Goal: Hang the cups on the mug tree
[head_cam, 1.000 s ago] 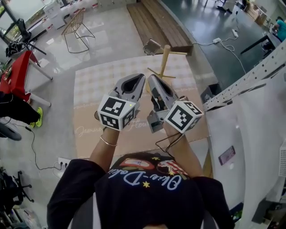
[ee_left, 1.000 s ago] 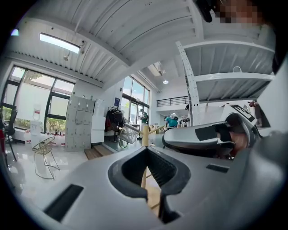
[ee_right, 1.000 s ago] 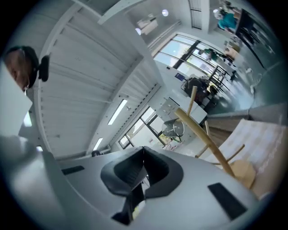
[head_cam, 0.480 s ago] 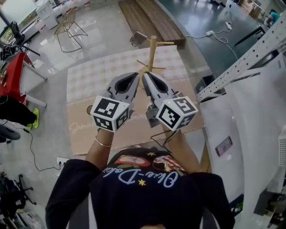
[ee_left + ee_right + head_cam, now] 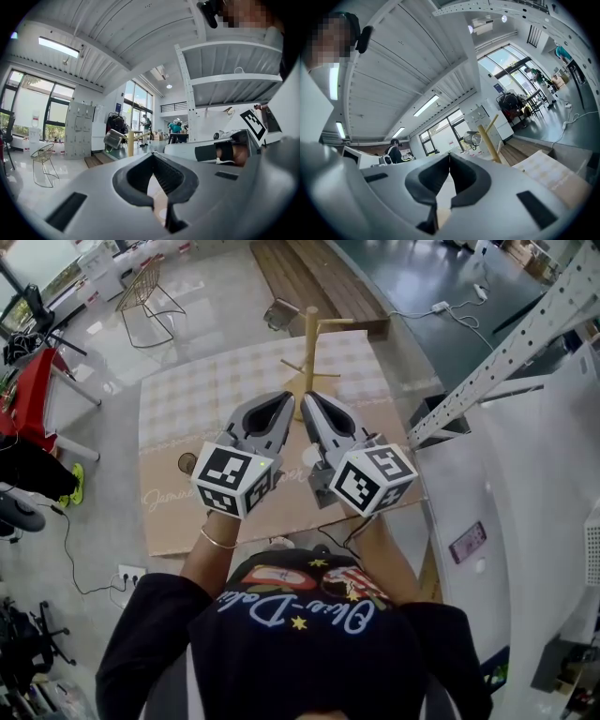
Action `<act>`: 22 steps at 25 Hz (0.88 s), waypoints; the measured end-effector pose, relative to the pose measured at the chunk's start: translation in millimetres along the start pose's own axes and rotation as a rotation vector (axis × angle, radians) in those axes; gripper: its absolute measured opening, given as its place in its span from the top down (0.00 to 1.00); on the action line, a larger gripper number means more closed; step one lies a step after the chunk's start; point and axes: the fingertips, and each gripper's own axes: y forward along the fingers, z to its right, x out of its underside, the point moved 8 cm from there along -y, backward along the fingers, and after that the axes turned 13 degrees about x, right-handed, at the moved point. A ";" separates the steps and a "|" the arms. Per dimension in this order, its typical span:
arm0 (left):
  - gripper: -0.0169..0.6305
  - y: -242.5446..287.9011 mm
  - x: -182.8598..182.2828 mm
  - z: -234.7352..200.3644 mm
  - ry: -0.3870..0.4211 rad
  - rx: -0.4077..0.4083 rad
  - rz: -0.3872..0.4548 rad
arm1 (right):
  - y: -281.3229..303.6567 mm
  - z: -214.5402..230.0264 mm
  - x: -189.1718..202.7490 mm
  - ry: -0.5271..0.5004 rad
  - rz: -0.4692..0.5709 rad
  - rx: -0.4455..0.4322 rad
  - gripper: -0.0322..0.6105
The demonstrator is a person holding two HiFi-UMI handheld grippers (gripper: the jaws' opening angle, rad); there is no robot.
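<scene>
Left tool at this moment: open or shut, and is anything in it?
Shut and empty. In the left gripper view, the jaw tips of the grey left tool meet, with nothing held between them.

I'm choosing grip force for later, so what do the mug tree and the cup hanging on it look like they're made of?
Mug tree: pale, matt wood by the look, with an even tan colour and round dowel pegs.
Cup: probably metal, perhaps steel. It is silvery-grey and shows bright reflections in the right gripper view.
</scene>
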 end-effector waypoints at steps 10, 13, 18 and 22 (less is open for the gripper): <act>0.96 -2.1 5.9 32.2 0.012 -0.018 -0.018 | -28.1 6.7 2.9 0.000 -0.006 -0.035 0.93; 0.96 -7.6 11.5 40.0 0.012 -0.026 -0.041 | -35.5 6.5 10.3 -0.004 -0.017 -0.054 0.93; 0.96 -23.9 25.4 50.9 -0.002 -0.077 -0.061 | -40.8 2.8 26.4 0.012 -0.048 -0.096 0.93; 0.96 -45.3 33.2 56.1 -0.021 -0.133 -0.064 | -41.8 -9.7 40.4 0.013 -0.090 -0.153 0.93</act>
